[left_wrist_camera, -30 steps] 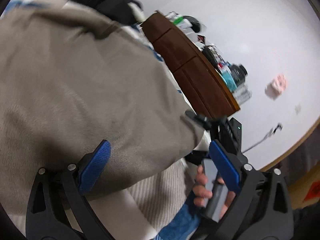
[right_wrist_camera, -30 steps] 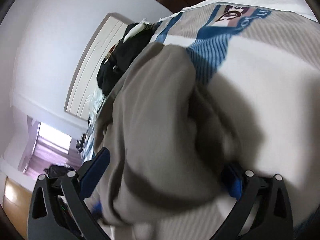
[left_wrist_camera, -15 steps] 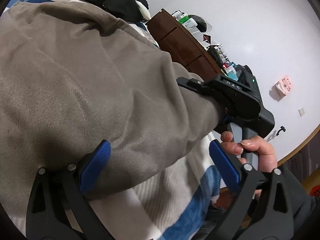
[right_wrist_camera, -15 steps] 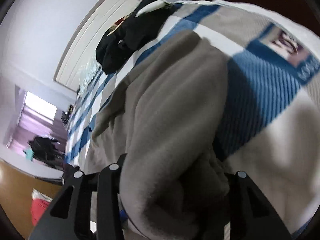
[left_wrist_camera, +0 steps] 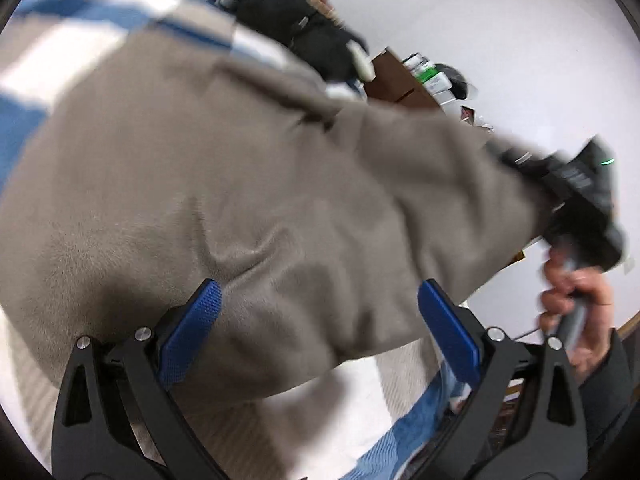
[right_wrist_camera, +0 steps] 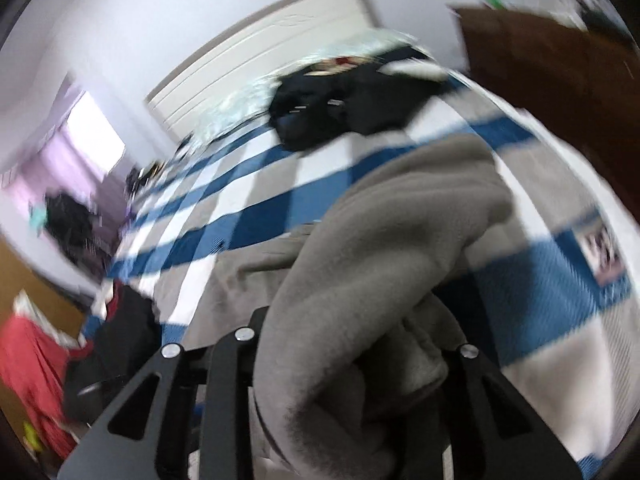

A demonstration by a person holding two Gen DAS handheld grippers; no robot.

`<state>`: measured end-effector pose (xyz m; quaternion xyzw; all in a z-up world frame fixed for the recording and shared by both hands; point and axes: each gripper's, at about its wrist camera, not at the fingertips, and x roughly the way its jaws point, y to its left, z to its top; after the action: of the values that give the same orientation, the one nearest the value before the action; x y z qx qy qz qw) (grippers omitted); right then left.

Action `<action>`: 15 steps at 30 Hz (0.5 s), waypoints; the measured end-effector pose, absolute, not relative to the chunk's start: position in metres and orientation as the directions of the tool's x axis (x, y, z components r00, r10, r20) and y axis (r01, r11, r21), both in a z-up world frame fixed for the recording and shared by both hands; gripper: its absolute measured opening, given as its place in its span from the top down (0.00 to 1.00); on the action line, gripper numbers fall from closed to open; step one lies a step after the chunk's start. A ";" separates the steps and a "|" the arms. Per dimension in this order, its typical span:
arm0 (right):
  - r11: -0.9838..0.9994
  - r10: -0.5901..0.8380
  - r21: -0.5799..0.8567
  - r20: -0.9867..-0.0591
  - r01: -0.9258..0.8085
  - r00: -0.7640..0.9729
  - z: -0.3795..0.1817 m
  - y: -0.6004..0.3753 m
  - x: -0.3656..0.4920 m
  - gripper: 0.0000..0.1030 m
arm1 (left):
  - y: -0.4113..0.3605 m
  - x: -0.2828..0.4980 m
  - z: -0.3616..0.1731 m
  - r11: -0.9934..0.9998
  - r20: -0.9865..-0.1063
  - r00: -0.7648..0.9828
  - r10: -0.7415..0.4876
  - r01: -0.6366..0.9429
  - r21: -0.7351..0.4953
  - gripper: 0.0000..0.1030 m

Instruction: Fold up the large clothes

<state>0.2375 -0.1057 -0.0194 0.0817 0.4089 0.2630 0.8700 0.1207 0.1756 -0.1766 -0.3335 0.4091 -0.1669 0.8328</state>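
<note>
A large grey-brown fleece garment (left_wrist_camera: pixel 248 200) lies on a blue-and-white checked bedspread (right_wrist_camera: pixel 280 204). My left gripper (left_wrist_camera: pixel 320 336) is open, its blue pads (left_wrist_camera: pixel 192 332) wide apart, with the fleece lying between them. My right gripper (right_wrist_camera: pixel 352 360) is shut on a bunched fold of the same fleece (right_wrist_camera: pixel 380 280), lifted off the bed. From the left wrist view the right gripper (left_wrist_camera: pixel 576 200) shows at the garment's far right edge, held by a hand (left_wrist_camera: pixel 576 312). The right fingertips are hidden by cloth.
A pile of black clothes (right_wrist_camera: pixel 344 108) lies further up the bed, also in the left wrist view (left_wrist_camera: pixel 296 28). A brown wooden dresser (right_wrist_camera: pixel 552 68) stands beside the bed. A white headboard (right_wrist_camera: pixel 256 72) is behind. Red cloth (right_wrist_camera: pixel 28 360) lies at the lower left.
My right gripper has lifted and pulled the bunched fleece up and away to the right. The left gripper has stayed open around the fleece while its view swung up the bed.
</note>
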 end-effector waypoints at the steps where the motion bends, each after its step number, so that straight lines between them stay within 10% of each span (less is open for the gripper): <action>1: 0.846 0.518 0.312 -0.677 -0.433 0.523 -0.010 -0.085 0.232 0.72 | 0.176 0.119 -0.176 0.724 -0.561 0.615 -0.554 0.024 -0.689 0.06; 5: 0.811 0.493 0.166 -0.711 -0.561 0.502 0.005 -0.015 0.213 0.72 | 0.197 0.102 -0.153 0.701 -0.519 0.639 -0.567 0.043 -0.712 0.06; 15: 0.625 0.427 0.008 -0.841 -0.781 0.333 -0.063 0.135 0.140 0.72 | 0.317 0.005 -0.132 0.872 -0.701 0.710 -0.067 -0.300 -0.388 0.06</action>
<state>0.1404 0.1345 -0.0626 -0.2041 0.4331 0.3819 0.7905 0.0051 0.3174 -0.1324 -0.2448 0.3753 0.0652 0.8916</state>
